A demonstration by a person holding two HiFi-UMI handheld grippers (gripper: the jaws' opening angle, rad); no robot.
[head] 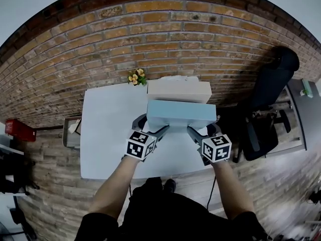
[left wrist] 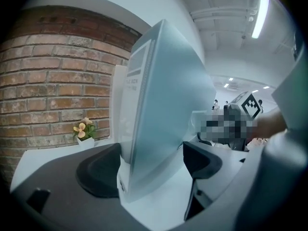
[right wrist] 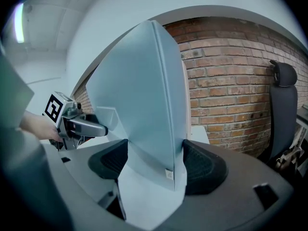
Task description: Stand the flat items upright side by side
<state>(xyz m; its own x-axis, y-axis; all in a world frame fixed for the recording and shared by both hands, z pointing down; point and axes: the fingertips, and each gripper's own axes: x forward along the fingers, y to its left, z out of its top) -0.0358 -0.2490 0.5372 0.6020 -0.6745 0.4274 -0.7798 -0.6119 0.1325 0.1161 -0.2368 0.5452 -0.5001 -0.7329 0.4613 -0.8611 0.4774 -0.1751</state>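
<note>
A light blue flat box is held over the white table, its long edge running left to right. My left gripper is shut on its left end and my right gripper on its right end. In the left gripper view the blue box stands slanted between the pads, touching both. The right gripper view shows the box clamped squarely between the two pads. Just behind it a white flat box stands upright by the wall.
A small pot of yellow flowers sits at the table's back edge against the brick wall. A black office chair stands to the right of the table. A red object lies on the floor at the far left.
</note>
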